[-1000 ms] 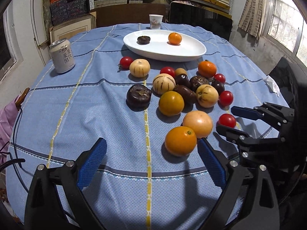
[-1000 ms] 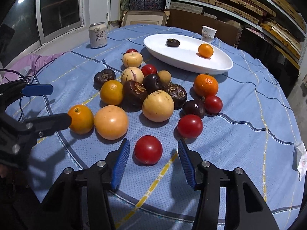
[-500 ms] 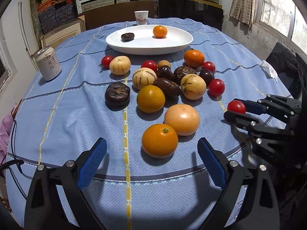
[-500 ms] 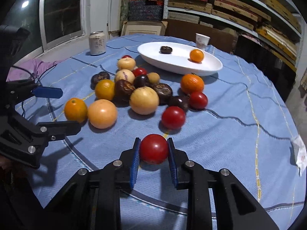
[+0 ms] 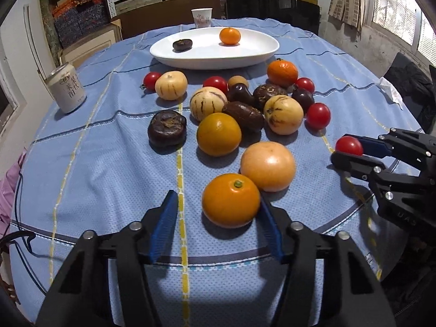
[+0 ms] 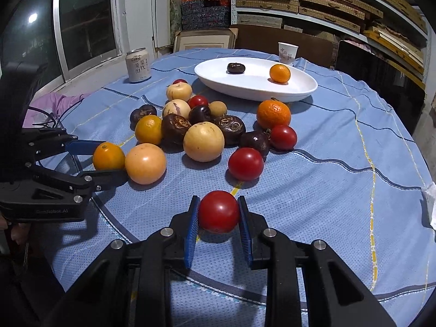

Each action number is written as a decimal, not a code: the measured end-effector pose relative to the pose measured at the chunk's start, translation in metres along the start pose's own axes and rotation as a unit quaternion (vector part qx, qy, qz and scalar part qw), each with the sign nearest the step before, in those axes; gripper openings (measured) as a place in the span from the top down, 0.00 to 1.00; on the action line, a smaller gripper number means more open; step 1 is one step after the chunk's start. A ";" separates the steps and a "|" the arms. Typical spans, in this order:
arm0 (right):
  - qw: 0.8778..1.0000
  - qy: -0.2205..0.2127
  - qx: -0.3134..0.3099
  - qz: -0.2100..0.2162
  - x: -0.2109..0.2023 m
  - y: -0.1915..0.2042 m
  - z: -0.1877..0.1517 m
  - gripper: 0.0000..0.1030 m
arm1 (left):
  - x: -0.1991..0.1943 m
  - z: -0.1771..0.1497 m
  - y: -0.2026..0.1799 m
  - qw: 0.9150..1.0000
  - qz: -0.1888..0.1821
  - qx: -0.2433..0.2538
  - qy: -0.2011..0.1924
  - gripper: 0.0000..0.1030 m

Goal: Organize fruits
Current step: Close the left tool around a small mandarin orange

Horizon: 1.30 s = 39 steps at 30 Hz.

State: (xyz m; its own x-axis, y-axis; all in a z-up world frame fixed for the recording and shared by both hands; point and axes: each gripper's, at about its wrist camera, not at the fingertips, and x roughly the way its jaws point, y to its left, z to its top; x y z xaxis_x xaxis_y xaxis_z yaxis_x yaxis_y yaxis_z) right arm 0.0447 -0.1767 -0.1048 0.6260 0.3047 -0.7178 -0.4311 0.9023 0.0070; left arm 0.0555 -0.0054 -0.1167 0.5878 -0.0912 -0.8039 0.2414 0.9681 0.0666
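An orange [image 5: 231, 203] lies on the blue tablecloth between the jaws of my left gripper [image 5: 218, 199], which are closing. The right pad touches the orange; the left pad stands a little off it. My right gripper [image 6: 217, 200] is shut on a red tomato [image 6: 218, 212], low over the cloth at the near right. Beyond them lies a pile of fruit: a pale orange fruit [image 5: 268, 165], another orange [image 5: 218, 134], dark fruits, striped yellow ones and more tomatoes. The white plate [image 5: 253, 51] at the back holds a small orange [image 5: 230, 36] and a dark fruit [image 5: 182, 45].
A drinks can [image 5: 66, 88] stands at the far left of the round table. A paper cup [image 5: 201, 17] stands behind the plate. A crumpled tissue [image 5: 389, 92] lies at the right edge, and pink cloth [image 5: 8, 190] hangs off the left edge. Shelves with boxes line the back wall.
My left gripper has moved up to the orange and its jaws have narrowed around it. My right gripper has closed on the red tomato that lay between its fingers.
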 end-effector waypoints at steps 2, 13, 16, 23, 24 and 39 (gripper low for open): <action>1.000 0.001 0.002 0.001 0.000 -0.001 0.000 0.73 | 0.000 0.000 -0.001 1.000 -0.006 0.001 -0.002 0.53; 1.000 0.003 0.004 0.002 0.001 -0.002 0.000 0.73 | -0.001 -0.001 -0.002 1.000 -0.016 -0.002 -0.005 0.59; 1.000 0.004 0.004 0.002 0.000 -0.002 0.000 0.73 | 0.000 0.000 -0.001 1.000 -0.015 -0.003 -0.007 0.57; 1.000 0.005 0.005 0.002 0.002 -0.002 -0.001 0.73 | 0.002 0.002 0.001 1.000 -0.021 -0.008 -0.011 0.55; 1.000 0.005 0.005 0.003 0.002 -0.002 -0.001 0.73 | 0.002 0.002 0.001 1.000 -0.022 -0.007 -0.012 0.55; 1.000 0.001 0.009 0.005 0.000 -0.001 -0.001 0.73 | 0.002 -0.003 -0.001 0.999 -0.027 -0.016 -0.019 0.47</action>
State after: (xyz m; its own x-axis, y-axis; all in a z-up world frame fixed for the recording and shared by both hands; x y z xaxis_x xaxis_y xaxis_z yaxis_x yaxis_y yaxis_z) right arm 0.0449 -0.1779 -0.1052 0.6209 0.3130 -0.7186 -0.4257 0.9045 0.0261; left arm 0.0543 -0.0062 -0.1203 0.6038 -0.1526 -0.7824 0.2493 0.9684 0.0035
